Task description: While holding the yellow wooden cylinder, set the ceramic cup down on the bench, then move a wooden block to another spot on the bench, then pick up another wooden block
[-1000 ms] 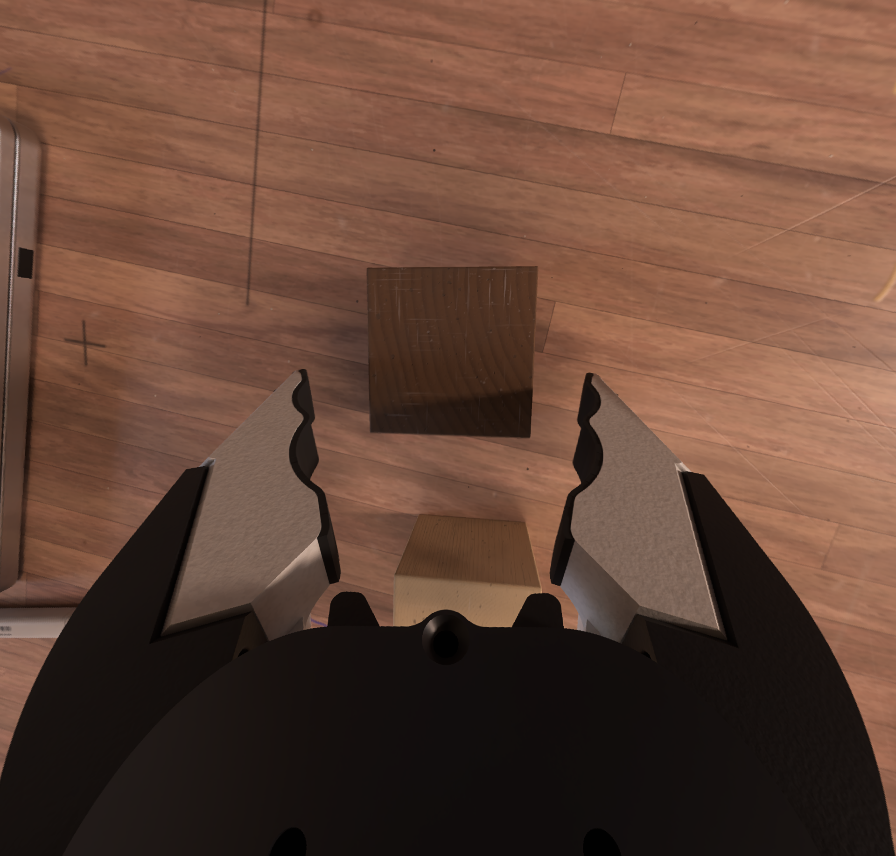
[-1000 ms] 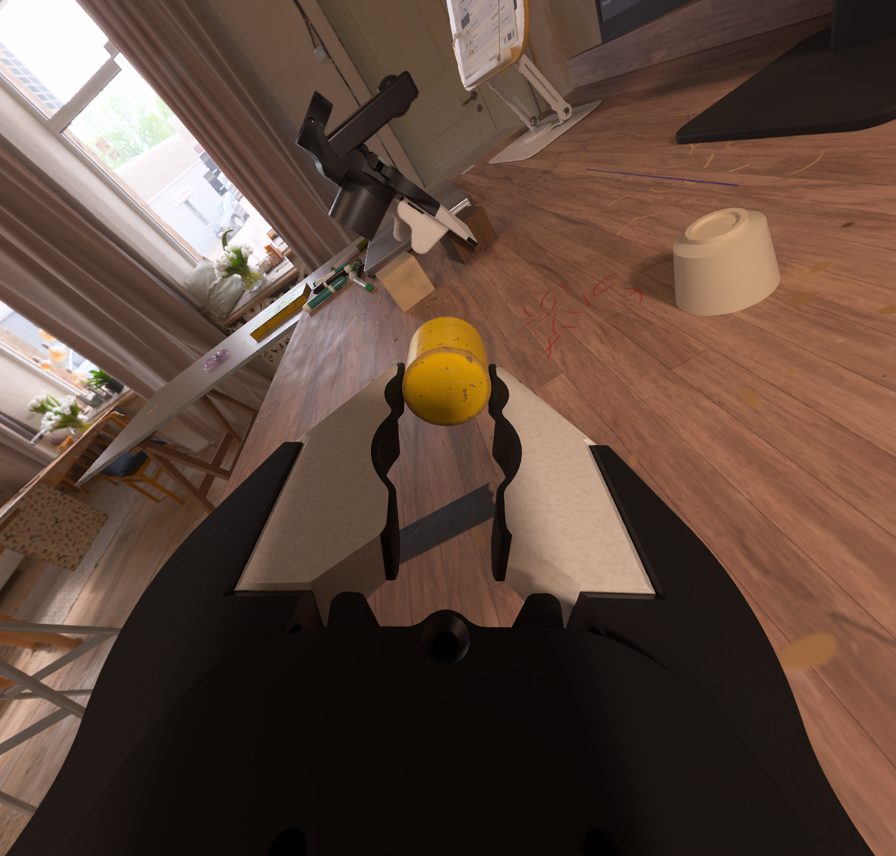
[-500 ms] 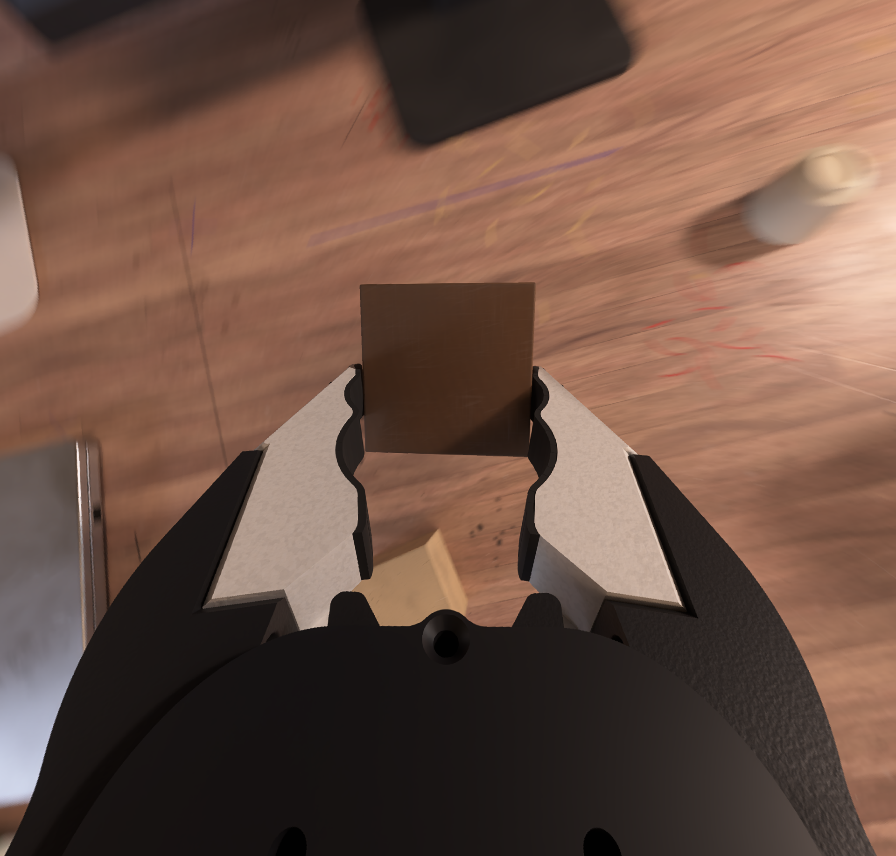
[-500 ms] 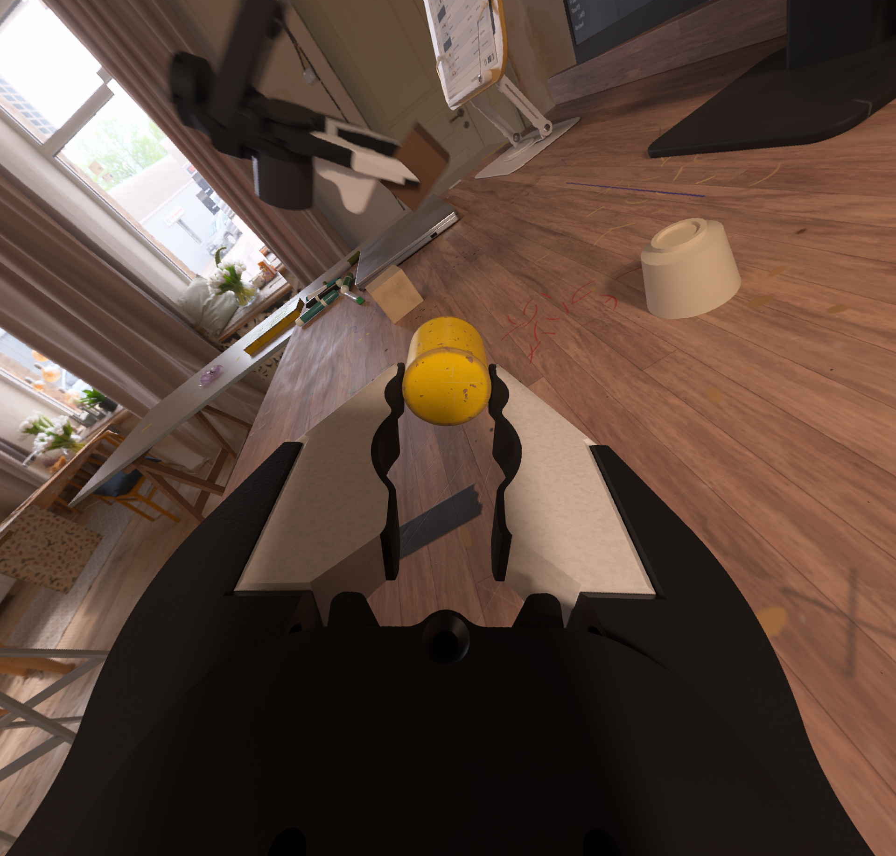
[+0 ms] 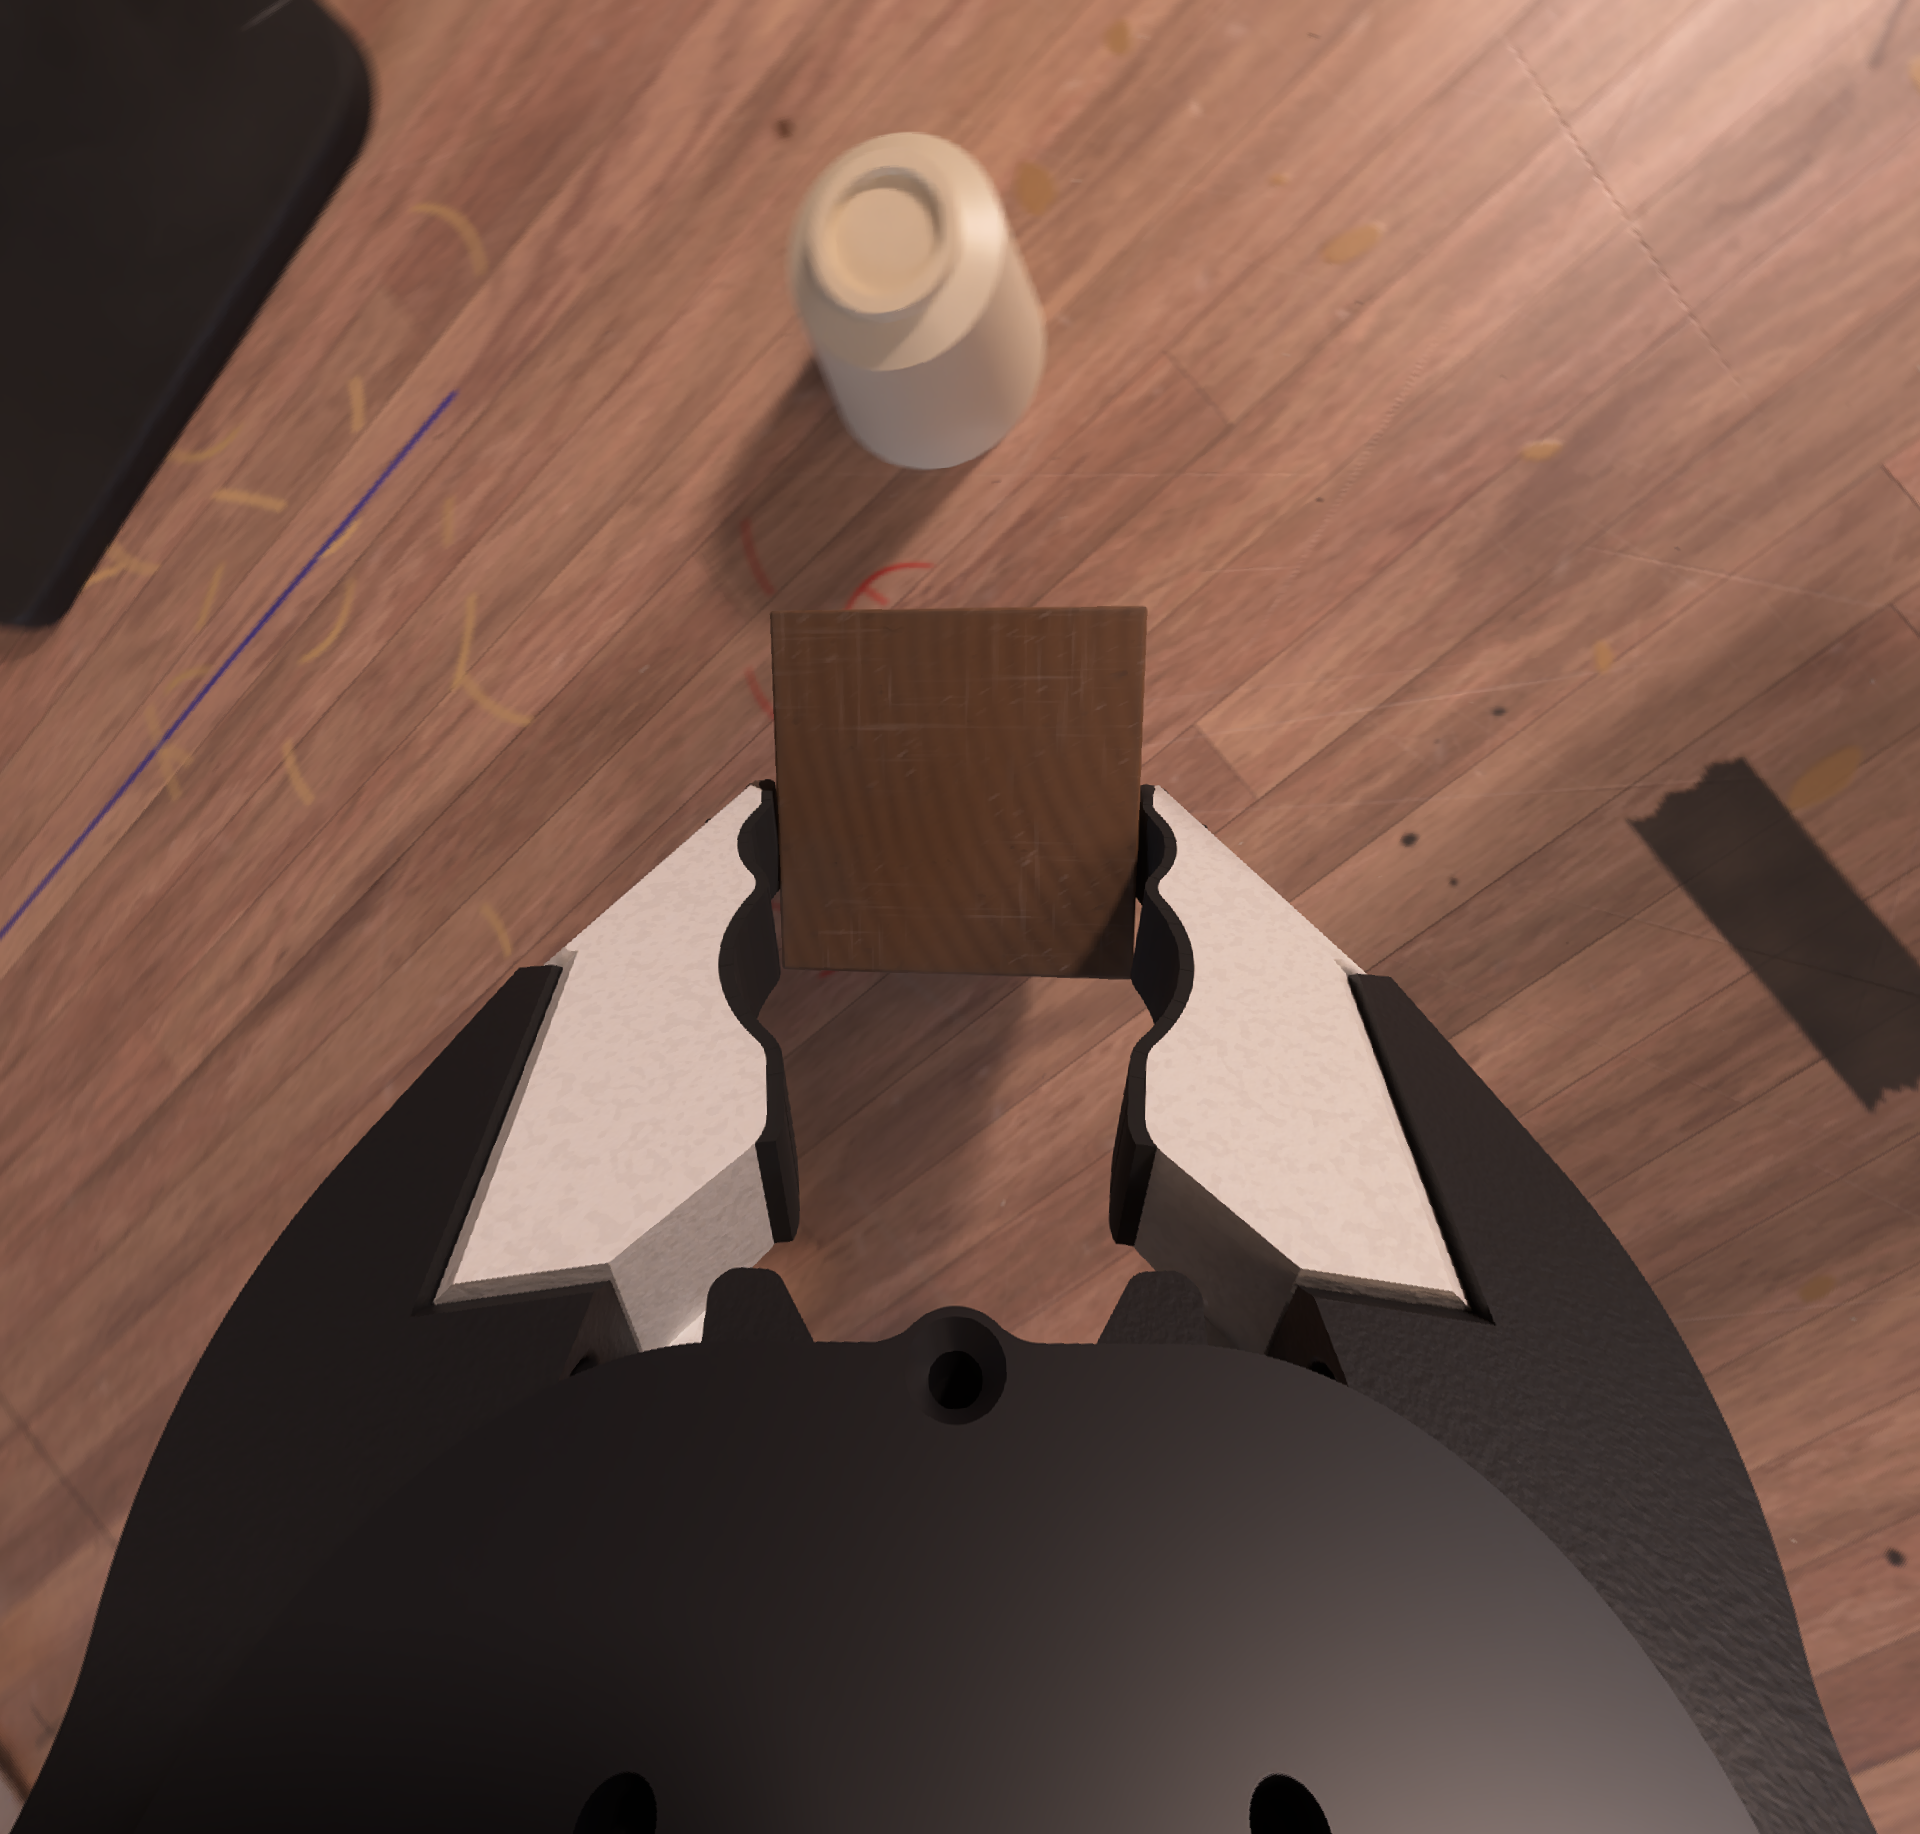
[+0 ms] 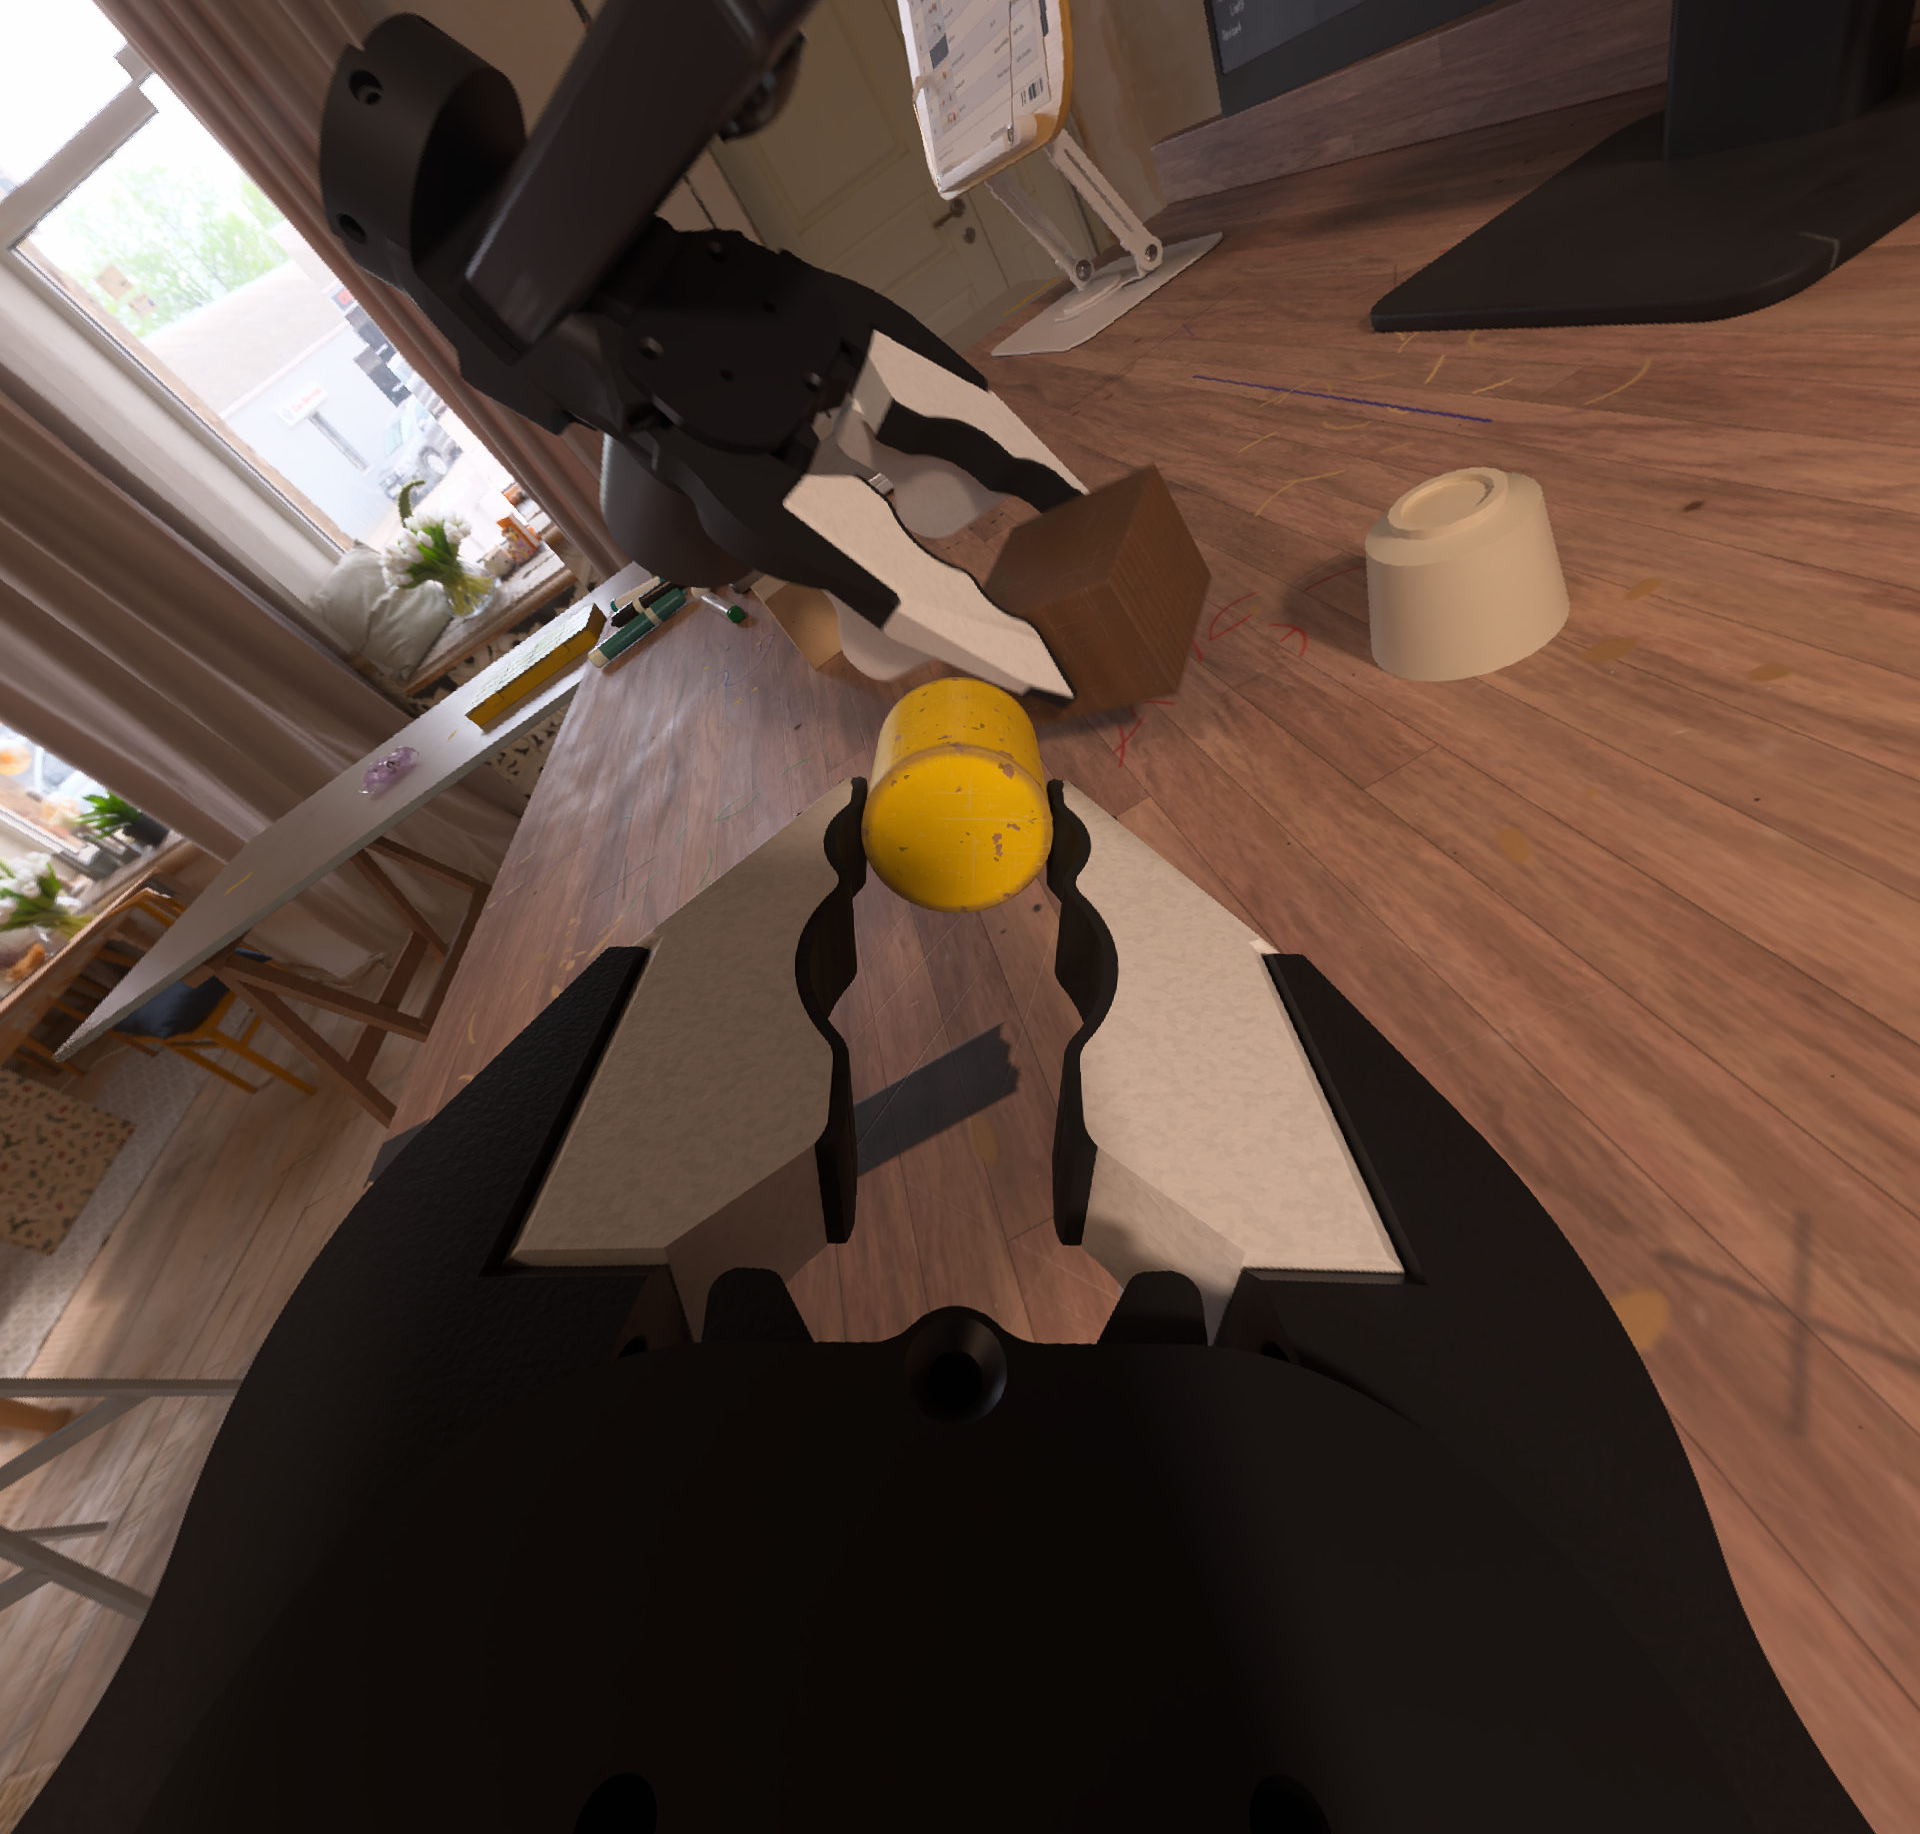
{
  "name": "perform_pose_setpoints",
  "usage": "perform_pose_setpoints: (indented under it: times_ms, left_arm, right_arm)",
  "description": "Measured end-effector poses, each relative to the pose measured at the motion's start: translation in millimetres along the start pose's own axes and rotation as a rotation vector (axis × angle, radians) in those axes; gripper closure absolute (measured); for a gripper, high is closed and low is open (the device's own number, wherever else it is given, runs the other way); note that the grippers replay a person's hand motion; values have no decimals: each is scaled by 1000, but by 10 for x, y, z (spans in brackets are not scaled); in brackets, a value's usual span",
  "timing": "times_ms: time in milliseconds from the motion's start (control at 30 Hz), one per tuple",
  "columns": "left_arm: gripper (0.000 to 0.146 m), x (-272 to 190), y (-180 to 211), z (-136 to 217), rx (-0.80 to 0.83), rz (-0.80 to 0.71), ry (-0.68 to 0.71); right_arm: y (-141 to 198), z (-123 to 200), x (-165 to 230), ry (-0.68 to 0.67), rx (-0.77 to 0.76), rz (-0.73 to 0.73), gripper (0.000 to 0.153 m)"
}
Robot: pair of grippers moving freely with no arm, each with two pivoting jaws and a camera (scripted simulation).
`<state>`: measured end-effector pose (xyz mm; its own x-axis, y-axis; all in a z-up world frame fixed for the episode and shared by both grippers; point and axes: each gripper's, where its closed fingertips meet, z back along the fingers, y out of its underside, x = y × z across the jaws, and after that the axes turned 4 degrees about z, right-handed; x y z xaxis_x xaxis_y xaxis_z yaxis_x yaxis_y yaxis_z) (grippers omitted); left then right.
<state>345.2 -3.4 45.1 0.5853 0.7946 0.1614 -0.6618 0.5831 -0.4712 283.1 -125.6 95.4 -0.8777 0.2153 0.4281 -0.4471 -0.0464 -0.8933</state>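
Note:
My left gripper (image 5: 956,828) is shut on a dark brown wooden block (image 5: 956,787) and holds it just over the bench near red scribbles. The cream ceramic cup (image 5: 914,298) stands upside down on the bench beyond it. My right gripper (image 6: 956,828) is shut on the yellow wooden cylinder (image 6: 956,797), lying across the fingertips above the bench. In the right wrist view the dark block (image 6: 1112,589) sits between the left gripper's fingers (image 6: 935,621), left of the cup (image 6: 1465,579). A light wooden block (image 6: 805,621) shows partly behind that gripper.
A black monitor base (image 5: 156,226) lies at the far left; it also shows in the right wrist view (image 6: 1662,236). A strip of dark tape (image 5: 1787,932) is stuck on the bench at right. A white stand with a board (image 6: 987,49) and markers (image 6: 655,610) sit farther off.
My left gripper closed on the dark block, lifted it and carried it away from the light block toward the cup. My right gripper kept holding the cylinder, almost still.

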Motion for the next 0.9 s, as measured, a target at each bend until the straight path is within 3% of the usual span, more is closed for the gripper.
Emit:
perform_pose_setpoints:
  times_ms: [433,467,500,533,633,733,900]
  left_arm:
    - [78,-355,110,-166,8,-141,219]
    - [62,-365,132,-137,4,-134,226]
    - [48,-371,151,-74,-9,-127,231]
    - [45,-383,174,31,-32,-116,247]
    - [43,-339,319,549,-133,-72,289]
    - [43,53,730,1140,-163,-9,188]
    - [42,1119,1830,1539,143,409,-110]
  right_arm:
    - [23,-23,43,-11,15,11,118]
    - [22,-22,43,-10,15,12,118]
    - [21,-20,42,-9,15,13,118]
    - [19,-18,39,-8,15,14,118]
    - [16,-13,34,-8,15,13,118]
    - [13,-16,39,-15,12,8,118]
    - [50,-62,63,-37,26,-12,118]
